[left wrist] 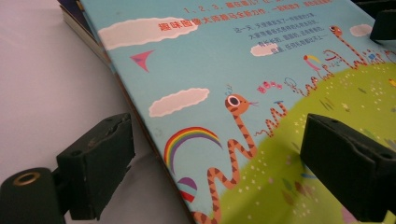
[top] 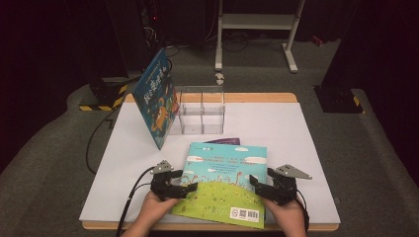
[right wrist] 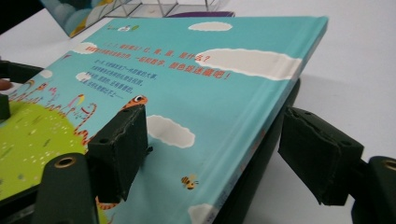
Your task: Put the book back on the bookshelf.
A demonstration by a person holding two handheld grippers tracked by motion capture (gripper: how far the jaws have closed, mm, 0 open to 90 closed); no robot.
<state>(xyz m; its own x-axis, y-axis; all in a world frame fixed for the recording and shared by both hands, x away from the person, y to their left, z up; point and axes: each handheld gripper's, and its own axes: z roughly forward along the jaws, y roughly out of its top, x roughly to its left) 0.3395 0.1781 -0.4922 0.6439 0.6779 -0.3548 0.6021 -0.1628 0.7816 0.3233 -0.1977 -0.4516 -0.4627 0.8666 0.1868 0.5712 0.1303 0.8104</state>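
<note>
So my left claw (top: 190, 187) is open over the picture book's (top: 225, 182) 9 o'clock edge, and my right claw (top: 258, 183) is open over its 3 o'clock edge. The book lies flat at the table's (top: 296, 133) 6 o'clock, on top of a purple book (top: 223, 141).

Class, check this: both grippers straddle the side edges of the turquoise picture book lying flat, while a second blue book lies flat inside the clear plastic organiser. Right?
Not quite. In the high view, the second blue book stands tilted against the clear plastic organiser, not flat inside. The left gripper and right gripper do straddle the turquoise picture book.
</note>
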